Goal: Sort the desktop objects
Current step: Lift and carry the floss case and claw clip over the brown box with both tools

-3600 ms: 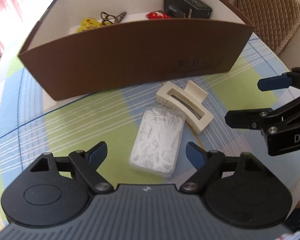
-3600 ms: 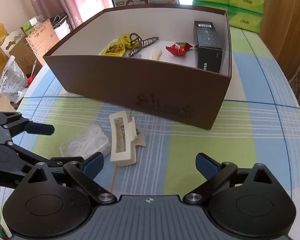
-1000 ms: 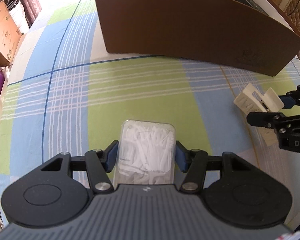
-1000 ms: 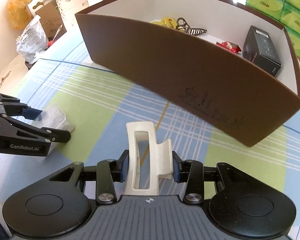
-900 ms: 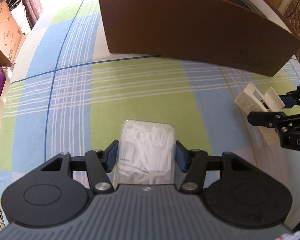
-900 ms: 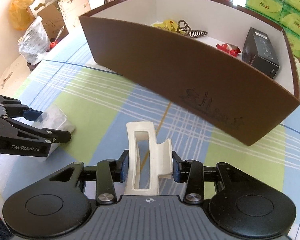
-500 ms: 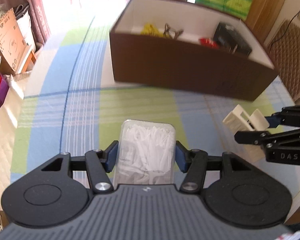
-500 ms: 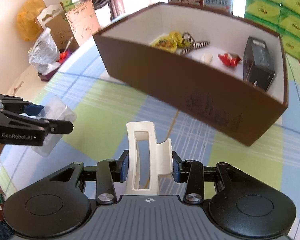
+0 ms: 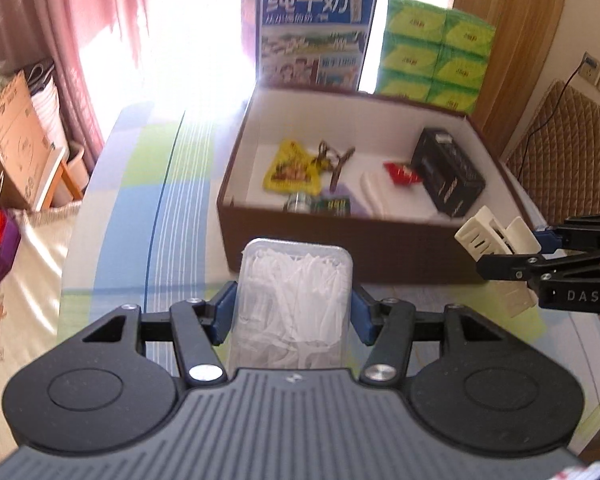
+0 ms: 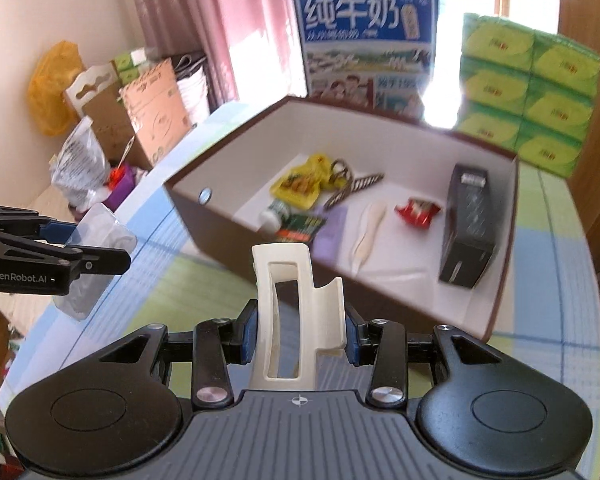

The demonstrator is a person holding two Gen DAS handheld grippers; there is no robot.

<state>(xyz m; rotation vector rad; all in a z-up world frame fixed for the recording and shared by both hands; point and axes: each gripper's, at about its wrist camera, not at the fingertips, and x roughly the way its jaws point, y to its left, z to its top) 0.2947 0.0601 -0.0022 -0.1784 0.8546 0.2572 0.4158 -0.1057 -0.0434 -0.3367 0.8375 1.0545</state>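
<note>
Floss box [image 9: 294,300]: clamped across its sides in your left gripper [image 9: 293,316], held above the table's [image 9: 112,224] near part, short of the brown box's [image 9: 340,248] front wall.
Hair clip [image 10: 296,312]: pinched between the pads of your right gripper [image 10: 299,334], held in the air near the brown box's front wall.
Brown box: open-topped on the table, holding a yellow packet [image 9: 290,168], black carton [image 9: 446,178] and red wrapper [image 9: 400,172].
Behind the box: milk carton [image 9: 312,36], green tissue packs [image 9: 432,64].
</note>
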